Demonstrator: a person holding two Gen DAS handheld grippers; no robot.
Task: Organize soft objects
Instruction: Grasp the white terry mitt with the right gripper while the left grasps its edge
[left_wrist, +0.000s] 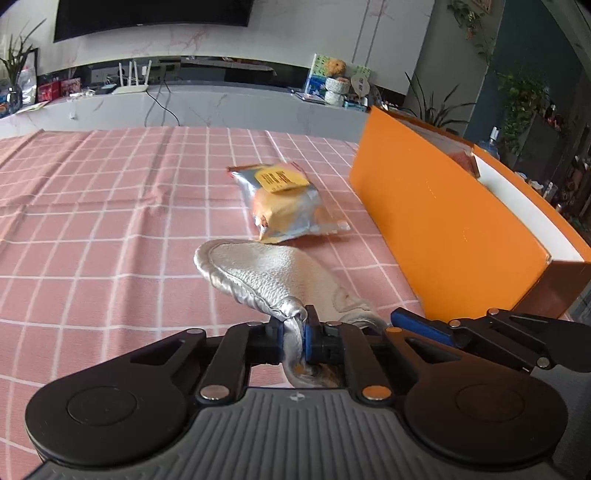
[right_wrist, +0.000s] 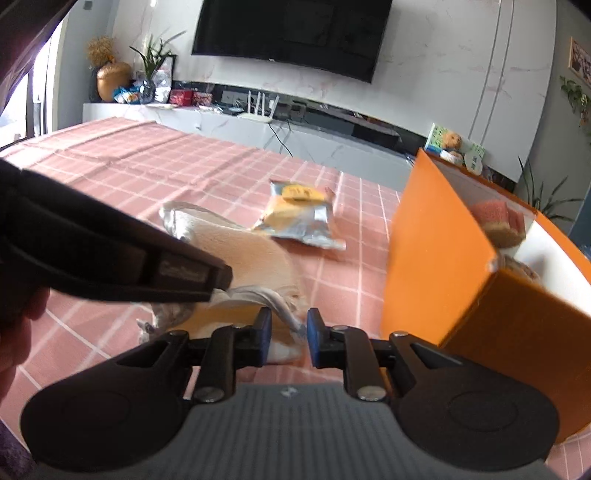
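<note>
My left gripper (left_wrist: 294, 334) is shut on the edge of a silver padded oven mitt (left_wrist: 258, 275), which it holds just above the pink checked tablecloth (left_wrist: 110, 221). The mitt shows in the right wrist view (right_wrist: 255, 254) with its beige side up. My right gripper (right_wrist: 289, 334) is partly open, its fingers on either side of the mitt's edge, not clamped. It also shows in the left wrist view (left_wrist: 424, 325). A silver and yellow snack packet (left_wrist: 288, 201) lies beyond the mitt, also in the right wrist view (right_wrist: 299, 216).
An open orange box (left_wrist: 443, 229) stands on the right, its white inside holding pink and tan sponges (right_wrist: 498, 221). The left gripper's body (right_wrist: 110, 258) crosses the right wrist view. A TV unit (left_wrist: 221, 99) runs behind the table.
</note>
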